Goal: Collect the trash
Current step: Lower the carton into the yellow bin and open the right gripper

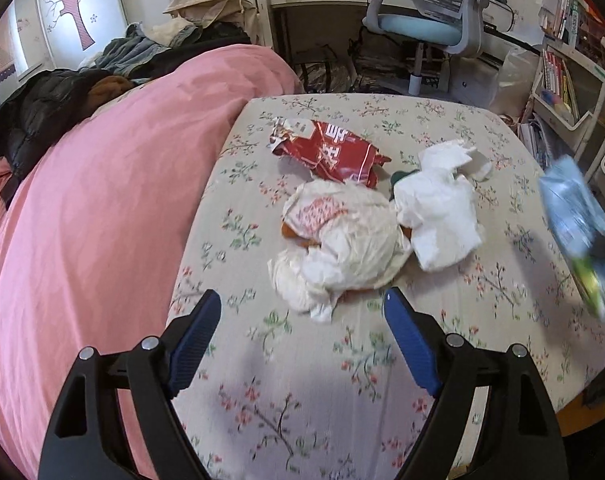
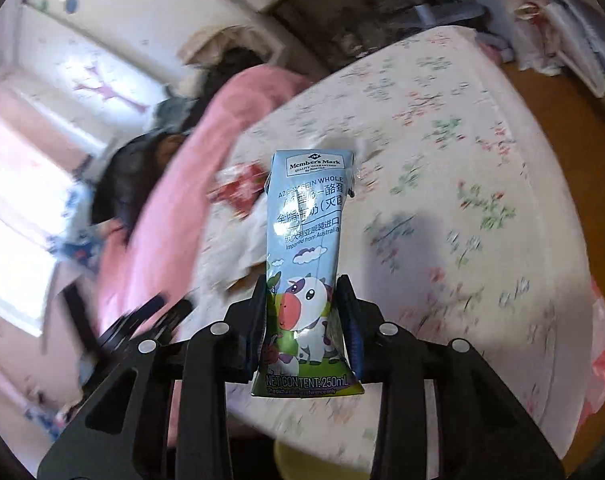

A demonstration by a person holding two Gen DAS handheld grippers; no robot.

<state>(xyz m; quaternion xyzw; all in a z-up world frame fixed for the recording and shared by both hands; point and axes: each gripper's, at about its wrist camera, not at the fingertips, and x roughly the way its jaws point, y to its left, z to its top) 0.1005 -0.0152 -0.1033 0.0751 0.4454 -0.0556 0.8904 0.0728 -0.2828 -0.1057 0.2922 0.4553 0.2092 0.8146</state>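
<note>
On the floral bed sheet (image 1: 342, 360) lies a pile of trash: a red snack wrapper (image 1: 326, 150), a crumpled cream plastic bag (image 1: 342, 248) and crumpled white tissue (image 1: 442, 208). My left gripper (image 1: 302, 312) is open and empty, just short of the cream bag. My right gripper (image 2: 302, 304) is shut on a light blue milk carton (image 2: 306, 248) with a cartoon cow, held up above the bed. The carton also shows blurred at the right edge of the left wrist view (image 1: 582, 232). The red wrapper (image 2: 242, 188) shows blurred behind the carton.
A pink duvet (image 1: 102, 220) covers the left of the bed, with dark clothes (image 1: 62, 104) heaped behind it. A blue desk chair (image 1: 422, 20) and bookshelves (image 1: 562, 80) stand beyond the bed. A red plastic bag (image 2: 598, 364) hangs at the bed's right edge over the wooden floor (image 2: 562, 96).
</note>
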